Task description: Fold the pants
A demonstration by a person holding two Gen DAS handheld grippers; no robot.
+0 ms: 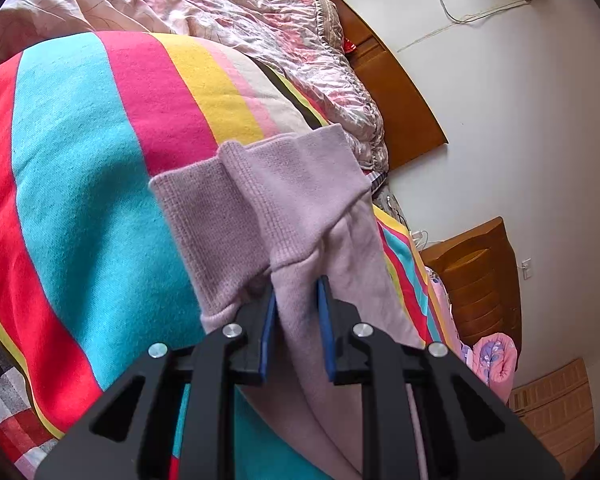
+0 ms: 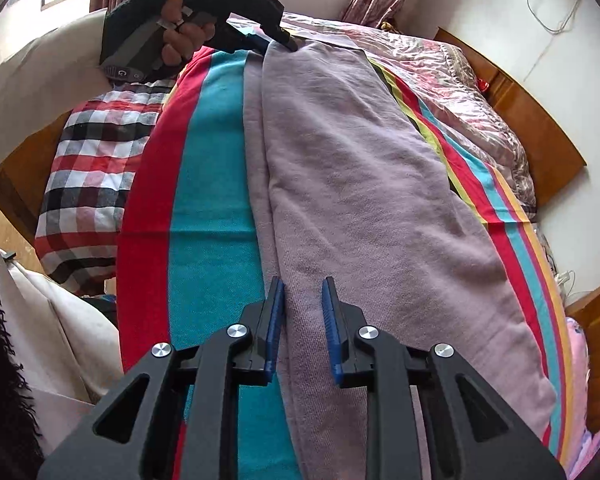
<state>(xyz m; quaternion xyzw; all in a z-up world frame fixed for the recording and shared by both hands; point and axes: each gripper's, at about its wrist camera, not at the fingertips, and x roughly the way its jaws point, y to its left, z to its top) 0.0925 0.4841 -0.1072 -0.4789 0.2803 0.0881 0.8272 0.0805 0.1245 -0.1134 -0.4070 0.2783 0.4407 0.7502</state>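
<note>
Lengthwise, lilac pants [image 2: 352, 184] lie doubled, ribbed cuffs [image 1: 236, 216] stacked.

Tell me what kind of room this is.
A home bedroom, most likely. The lilac pants lie on a bed with a striped blanket, backed by a wooden headboard, with a wooden bedside cabinet against the wall.

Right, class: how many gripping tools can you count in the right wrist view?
2. The right tool is bottom centre, closed on the lilac pants; the left tool is top centre, gripping their far end.
</note>
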